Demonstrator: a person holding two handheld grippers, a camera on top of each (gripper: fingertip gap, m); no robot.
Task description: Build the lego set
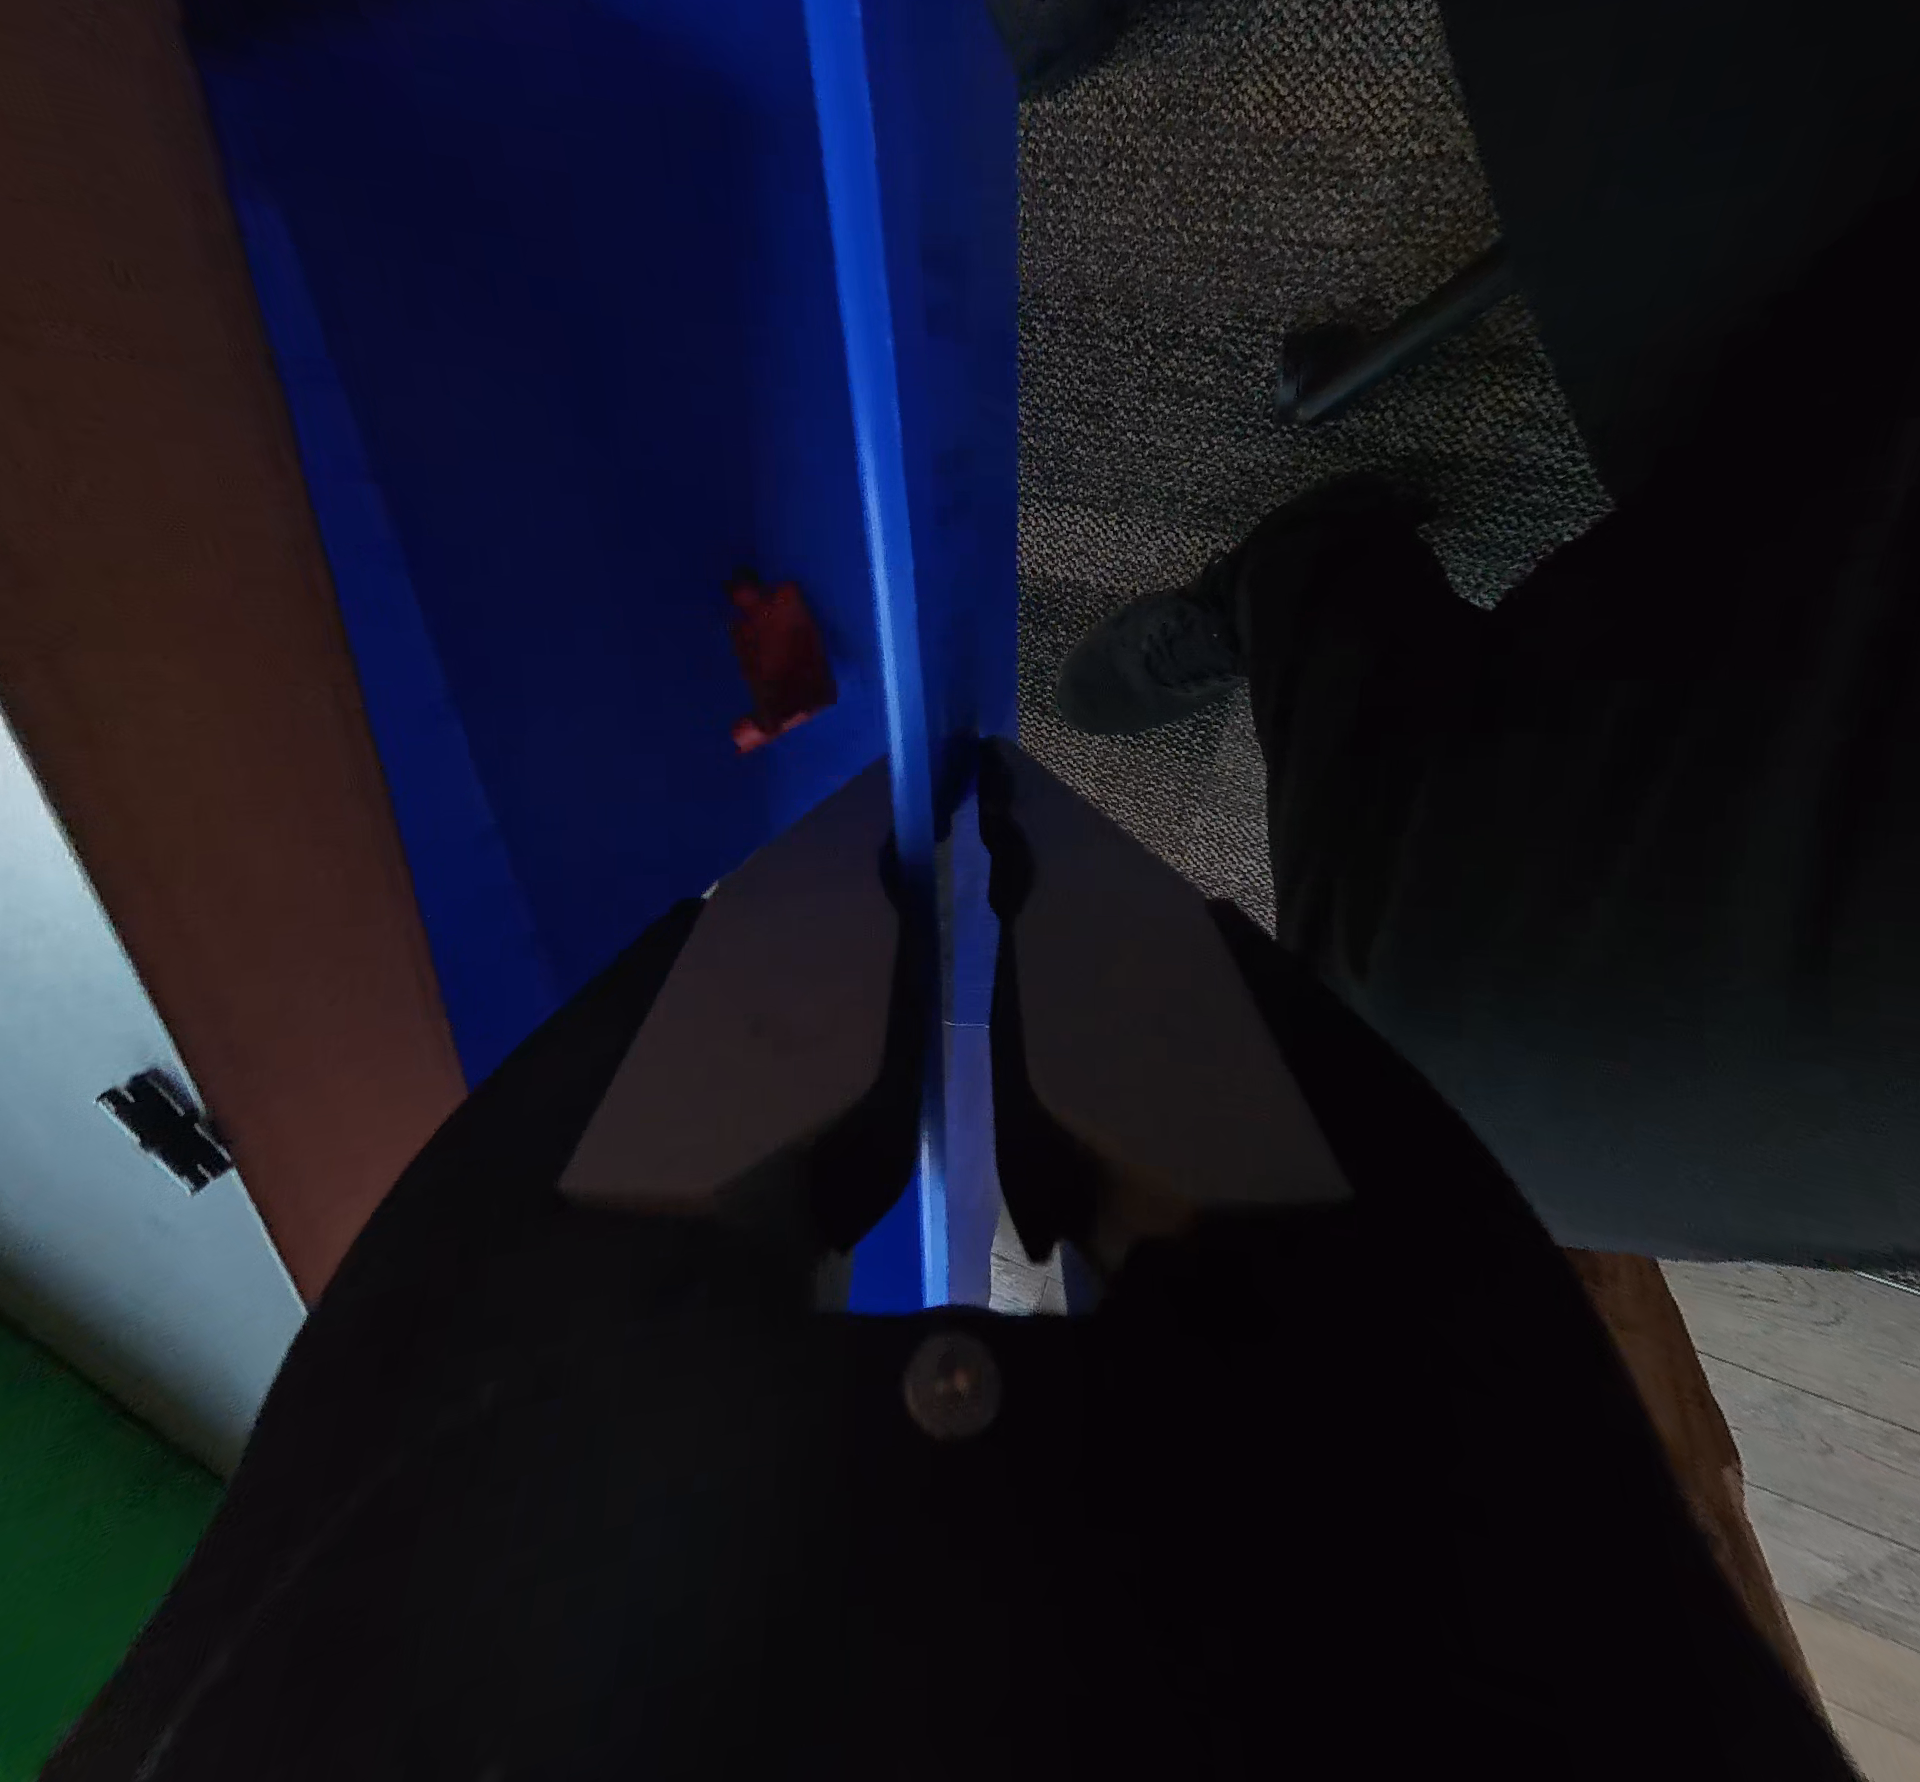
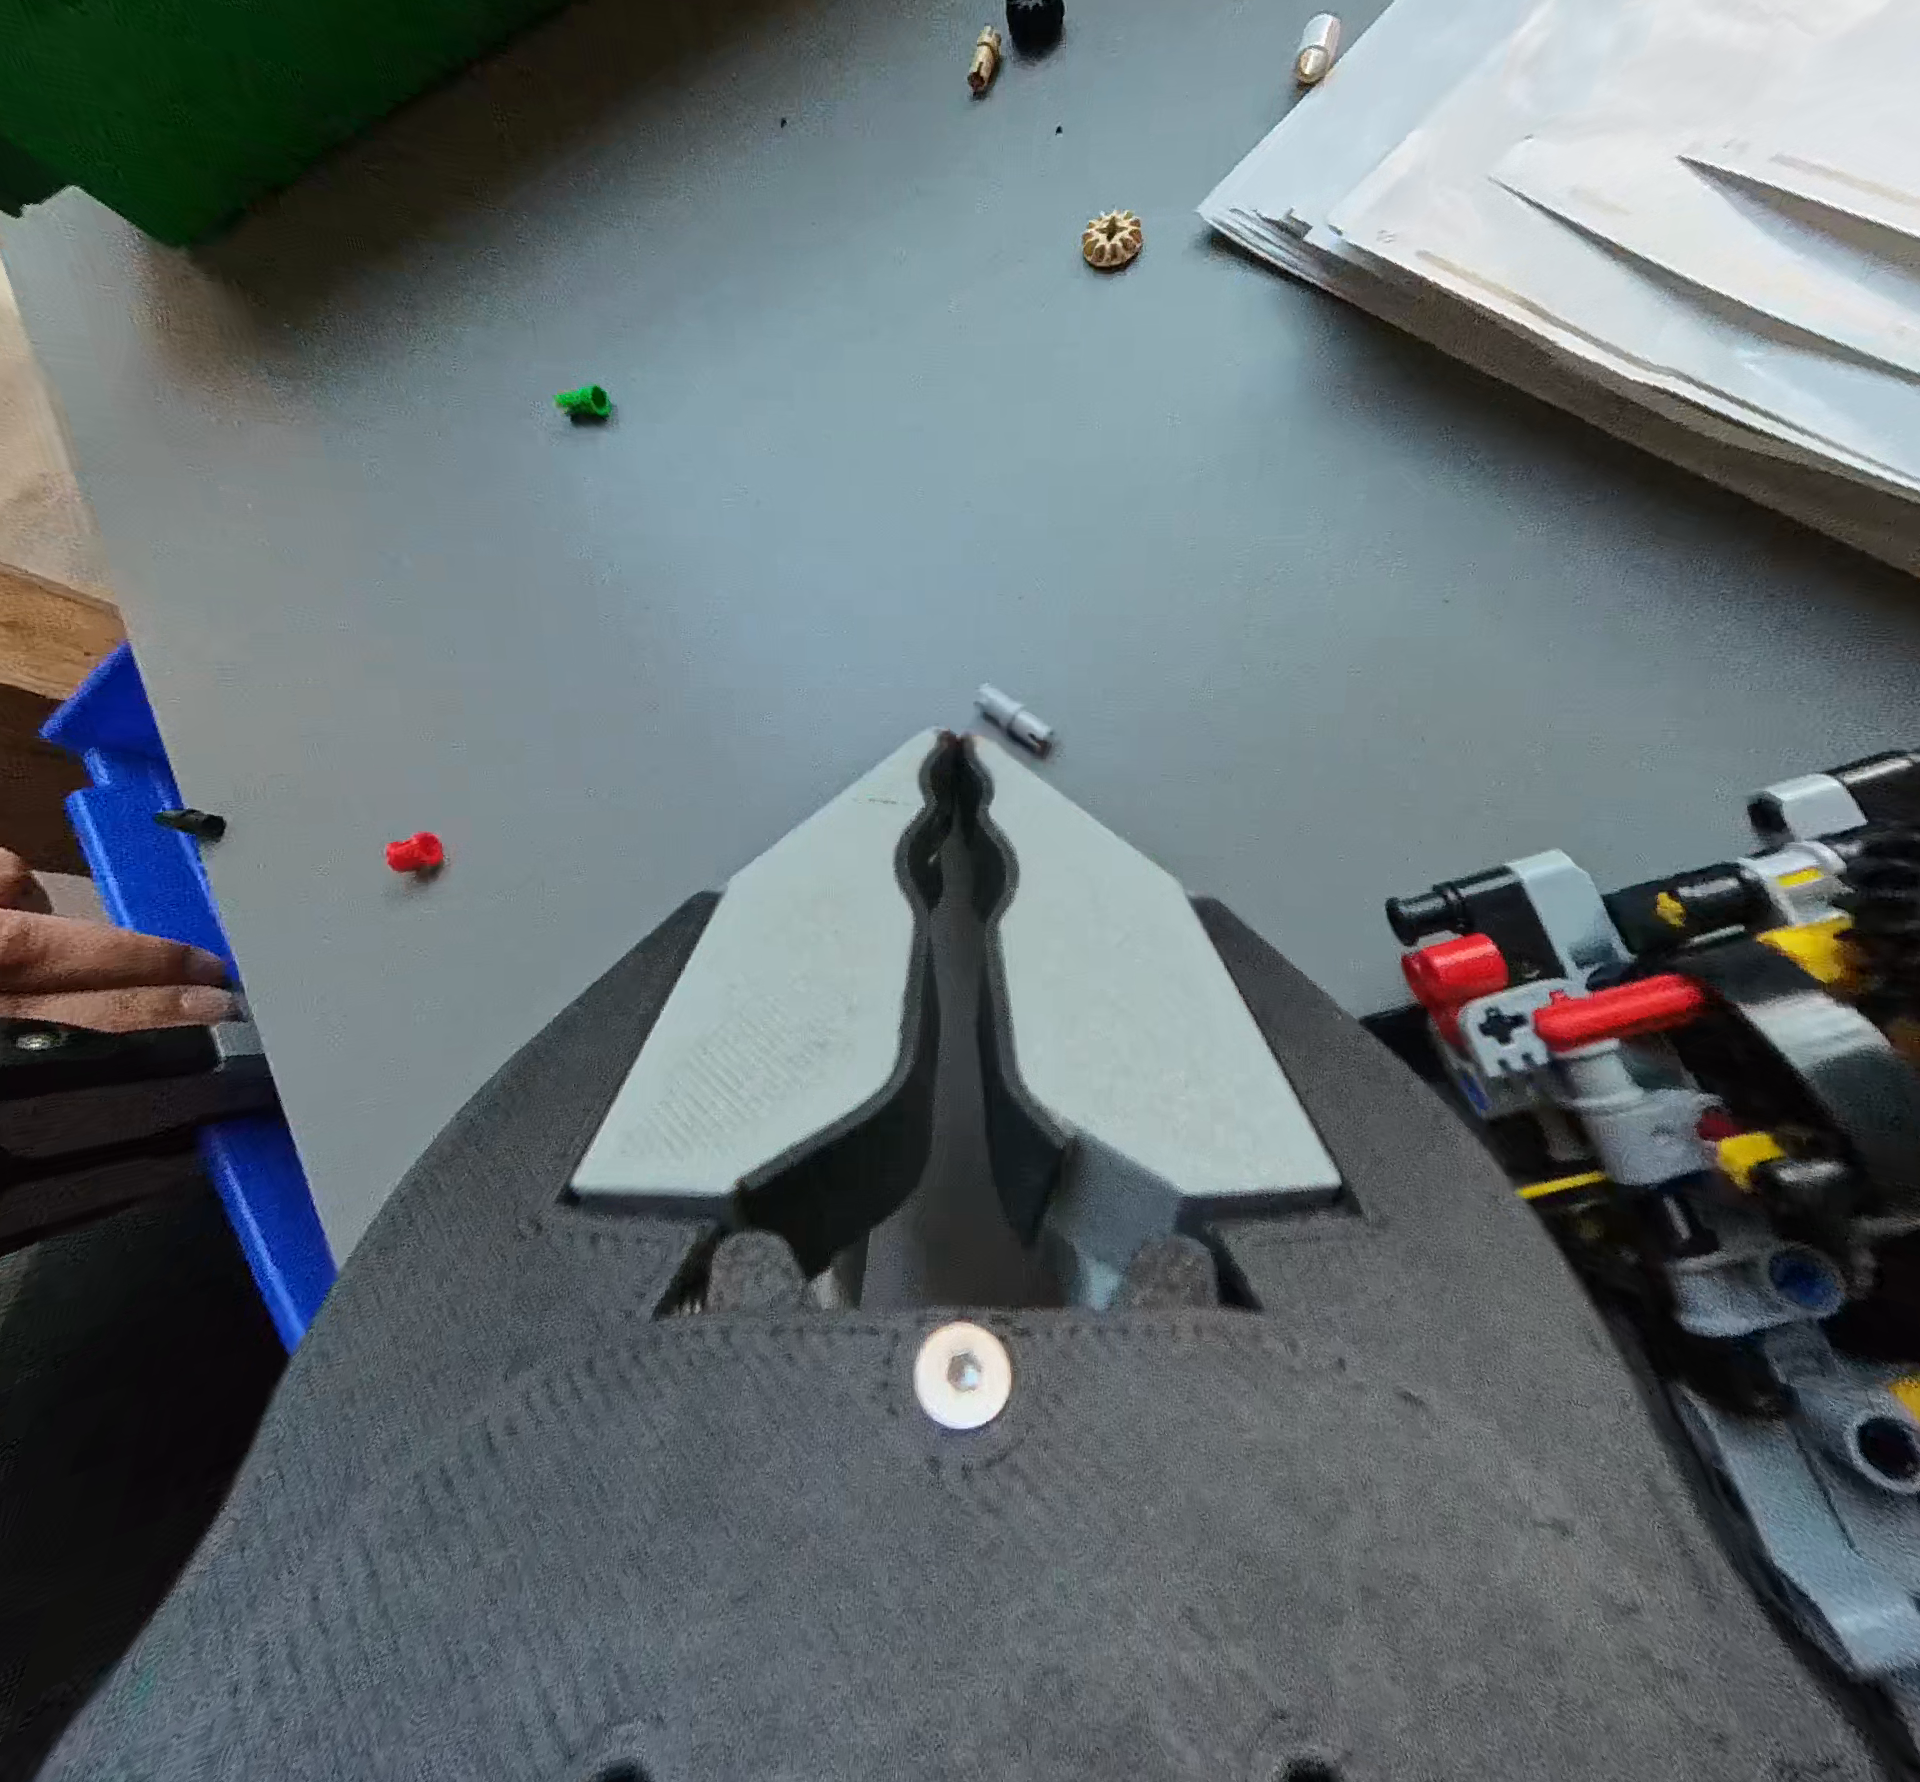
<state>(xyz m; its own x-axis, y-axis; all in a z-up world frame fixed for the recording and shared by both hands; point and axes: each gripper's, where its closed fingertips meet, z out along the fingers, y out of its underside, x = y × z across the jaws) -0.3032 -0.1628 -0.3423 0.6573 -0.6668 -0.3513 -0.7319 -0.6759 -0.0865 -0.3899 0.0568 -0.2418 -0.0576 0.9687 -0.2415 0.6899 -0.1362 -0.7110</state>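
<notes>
The left tongs point(image 1: 961, 776) are clenched on the rim of a blue bin point(image 1: 582, 382), one finger inside the wall and one outside. A red piece point(image 1: 779, 662) lies in the bin, ahead and to their left; carpet point(image 1: 1226, 278) and a dark shoe point(image 1: 1153, 657) are to their right. The right tongs point(image 2: 956, 743) are clenched with nothing between them, above the grey table point(image 2: 831, 506). A grey pin point(image 2: 1013, 719) lies just ahead to their right, a red pin point(image 2: 414, 851) well to the left, a green pin point(image 2: 584, 402) farther ahead, and a brick model point(image 2: 1683, 1109) to the right.
</notes>
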